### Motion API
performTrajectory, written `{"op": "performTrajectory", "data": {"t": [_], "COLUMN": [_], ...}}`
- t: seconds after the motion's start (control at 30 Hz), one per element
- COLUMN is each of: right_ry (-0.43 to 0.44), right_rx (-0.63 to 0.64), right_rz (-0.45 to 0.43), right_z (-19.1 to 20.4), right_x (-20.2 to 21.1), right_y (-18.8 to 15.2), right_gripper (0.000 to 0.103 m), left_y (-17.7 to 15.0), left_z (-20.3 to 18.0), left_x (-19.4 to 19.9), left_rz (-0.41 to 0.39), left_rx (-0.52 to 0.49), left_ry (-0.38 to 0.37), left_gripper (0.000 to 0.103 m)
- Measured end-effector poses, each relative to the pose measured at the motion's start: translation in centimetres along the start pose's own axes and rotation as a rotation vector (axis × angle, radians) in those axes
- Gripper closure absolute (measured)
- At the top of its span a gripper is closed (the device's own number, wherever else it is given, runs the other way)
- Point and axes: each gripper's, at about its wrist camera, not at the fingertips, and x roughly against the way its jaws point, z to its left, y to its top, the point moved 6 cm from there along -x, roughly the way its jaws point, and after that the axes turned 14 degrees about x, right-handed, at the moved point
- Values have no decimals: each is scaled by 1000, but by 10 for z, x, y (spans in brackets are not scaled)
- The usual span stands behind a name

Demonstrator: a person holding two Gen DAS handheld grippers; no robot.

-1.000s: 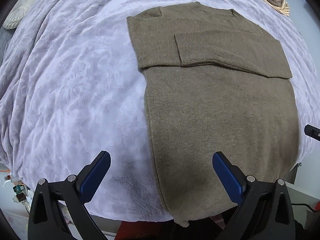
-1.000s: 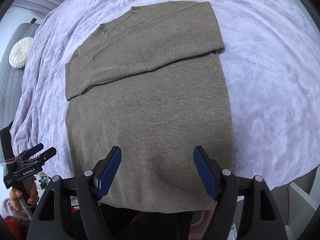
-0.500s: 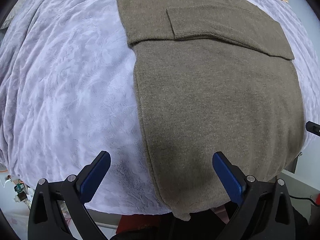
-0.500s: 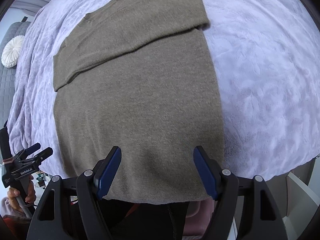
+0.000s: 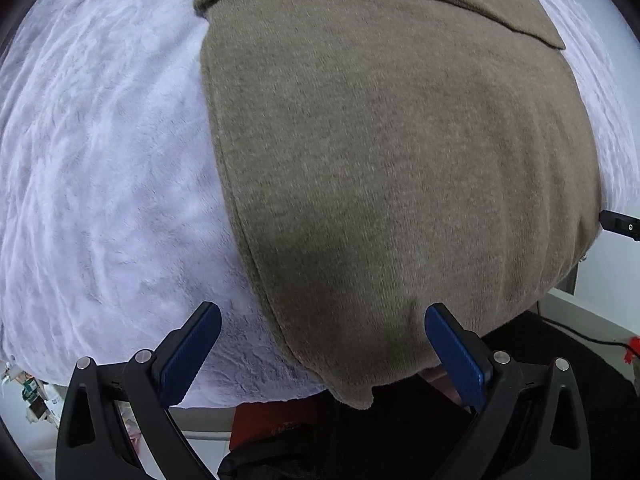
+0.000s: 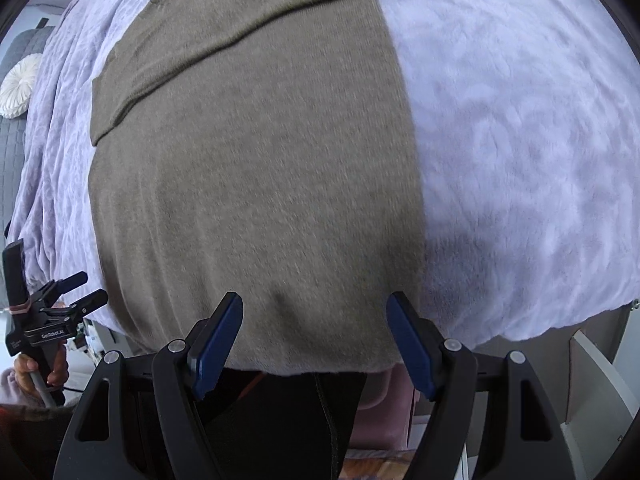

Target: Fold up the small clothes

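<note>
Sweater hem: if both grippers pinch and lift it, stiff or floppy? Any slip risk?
Likely floppy: the sweater is soft knit lying flat and draping over the bed edge. It should sag between the left gripper and right gripper. The fuzzy blanket may drag on it, so sliding seems unlikely.

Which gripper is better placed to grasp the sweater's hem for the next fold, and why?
Right, narrowly. The right gripper hangs open with the sweater hem spanning its whole gap; the left gripper, also open, straddles the side edge, half over the blanket.

Lilac plush blanket (image 6: pixel 520 140) across bed, round white cushion (image 6: pixel 16 84) — far left edge
</note>
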Motion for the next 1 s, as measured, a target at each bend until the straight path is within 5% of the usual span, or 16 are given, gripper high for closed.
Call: {"op": "performTrajectory", "data": {"t": [0.33,0.37,0.4,0.47,0.5,0.53,0.57,0.8,1.0], "right_ry": [99,108,121,175,208,230,245,416,434], "right_rx": [-16,-19,-22,-39,-53,-73,-88,-47,-31], "right_rz": [86,84,80,63,61,66,66,-125,-309], "right_z": [-22,-22,-22,-19,-16,-14,-13,9,14], "right_x": [-45,-49,-53,-58,-59,-58,-56,9,51], "right_y": [-51,-52,-53,-53,-54,-56,-58,-29,58], "right_gripper": [26,26,26,33,58,79,90,91,97], "left_y": [-44,-46,-47,-48,-48,-46,-43,-19,66], "left_z": [-15,-12,-14,-16,-16,-14,-11,-13,-11], "left_x": [-40,-44,-47,-50,-49,-45,-42,15,52], "left_rz": [102,103,107,104,102,107,101,15,-202], "left_rx": [-20,-19,-16,-16,-16,-10,-7,-3,65], "left_ry": [-120,-113,-93,-87,-119,-147,-164,-352,-304], "left_gripper": [4,12,32,56,79,82,82,82,82]}}
